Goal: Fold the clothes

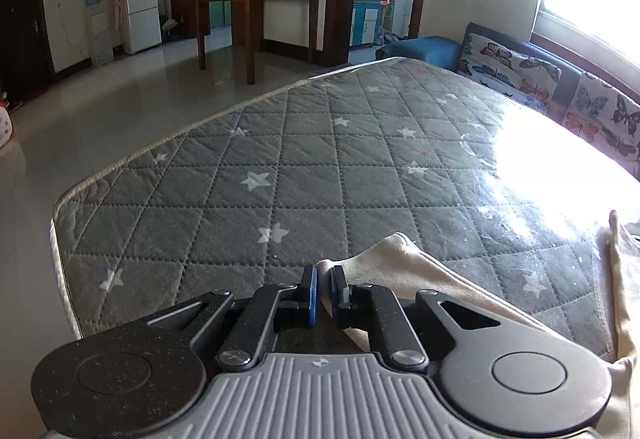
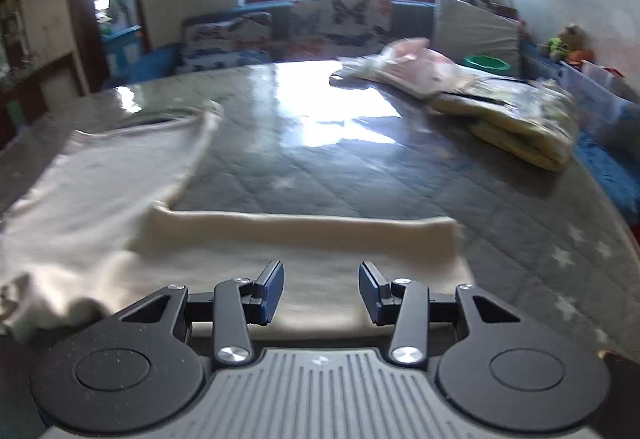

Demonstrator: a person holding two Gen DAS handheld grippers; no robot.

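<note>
Left claw [image 1: 324,293]: clamped on cream garment [image 1: 404,259] edge, lifting for fold. Right claw [image 2: 321,293]: apart above sleeve [image 2: 312,229], ungripped. Mattress [image 1: 240,159] beneath.

Cream garment [image 1: 404,259] cut off at right edge and hidden under left gripper [image 1: 324,291]; right view motion-blurred, folded pile [image 2: 500,111] indistinct, mattress [image 2: 360,167] washed out by glare.

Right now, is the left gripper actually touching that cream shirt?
Touching. The left wrist view shows the left gripper with its jaws closed on a fold of the cream shirt, cloth pinched between the blue pads.
</note>
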